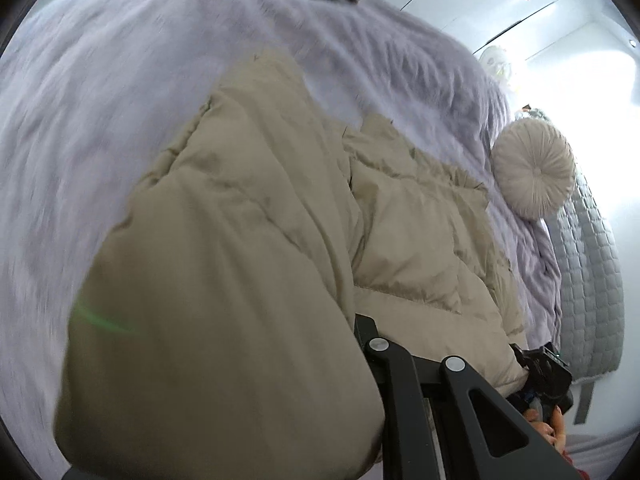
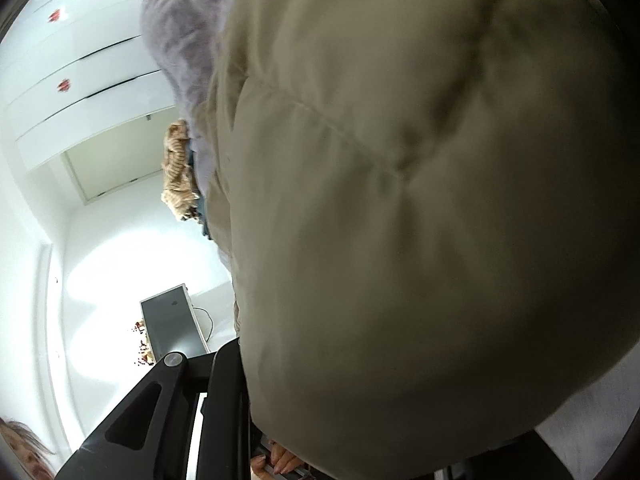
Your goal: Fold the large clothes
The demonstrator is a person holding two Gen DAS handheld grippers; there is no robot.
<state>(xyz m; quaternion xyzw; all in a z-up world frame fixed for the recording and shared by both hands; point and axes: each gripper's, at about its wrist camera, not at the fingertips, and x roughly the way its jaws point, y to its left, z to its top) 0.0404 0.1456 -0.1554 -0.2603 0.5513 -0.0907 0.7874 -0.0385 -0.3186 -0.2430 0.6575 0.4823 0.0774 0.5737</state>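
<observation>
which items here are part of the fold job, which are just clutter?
Job:
beige puffer jacket
left gripper
right gripper

Lying about:
lilac fuzzy blanket
round pleated cushion
grey quilted cover
striped tan garment
monitor

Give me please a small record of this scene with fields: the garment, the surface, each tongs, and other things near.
garment: beige puffer jacket, partly bunched, lying on the bed
surface: lilac fluffy blanket
left tongs: jacket fabric covers the fingertips; open or shut cannot be told
right tongs: also hidden under the jacket; state cannot be told
near: round pleated cushion at the bed's edge; grey quilted cover hanging beside it
background: white wardrobe doors; dark monitor
</observation>
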